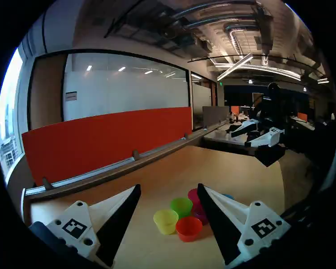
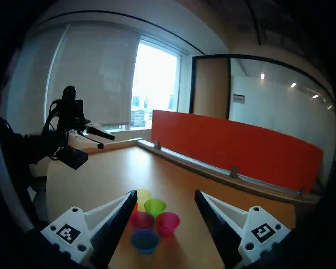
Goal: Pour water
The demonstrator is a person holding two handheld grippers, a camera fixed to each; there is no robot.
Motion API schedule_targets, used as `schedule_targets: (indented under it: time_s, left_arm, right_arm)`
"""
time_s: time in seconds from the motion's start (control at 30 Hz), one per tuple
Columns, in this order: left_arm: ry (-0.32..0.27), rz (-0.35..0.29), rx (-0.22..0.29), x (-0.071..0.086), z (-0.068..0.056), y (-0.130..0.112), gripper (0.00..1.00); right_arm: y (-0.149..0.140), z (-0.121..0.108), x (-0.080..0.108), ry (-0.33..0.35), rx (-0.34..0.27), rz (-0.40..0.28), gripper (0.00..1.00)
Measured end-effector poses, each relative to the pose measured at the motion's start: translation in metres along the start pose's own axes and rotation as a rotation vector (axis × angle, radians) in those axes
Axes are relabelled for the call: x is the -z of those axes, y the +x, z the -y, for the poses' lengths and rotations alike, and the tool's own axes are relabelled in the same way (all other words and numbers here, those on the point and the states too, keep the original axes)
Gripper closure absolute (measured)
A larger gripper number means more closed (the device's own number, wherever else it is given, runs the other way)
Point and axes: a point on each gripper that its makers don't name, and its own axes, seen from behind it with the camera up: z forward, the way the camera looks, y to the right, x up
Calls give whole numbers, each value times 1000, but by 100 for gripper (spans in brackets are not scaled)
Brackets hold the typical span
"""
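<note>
The left tongs [image 1: 168,185] and right tongs [image 2: 165,192] hung apart (both empty) on opposite sides of the cups [image 1: 181,207], each facing them over the counter [image 1: 239,170].

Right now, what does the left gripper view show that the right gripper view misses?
Left gripper view: ceiling pipes, strip lights and office desks behind the right gripper. Right gripper view: a bright window, a blind and a dark sleeve holding the left gripper. Both: the wooden table, the orange divider, the coloured cups, and open jaws in front.
</note>
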Motion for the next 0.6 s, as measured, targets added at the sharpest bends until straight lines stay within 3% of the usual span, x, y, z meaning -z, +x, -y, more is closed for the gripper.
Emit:
schedule_targets:
  time_s: [0.6]
  left_arm:
    - [-139,74,-80,-17,-17,-9,7]
  right_arm:
    - [-22,13,-7,105,37,111,0]
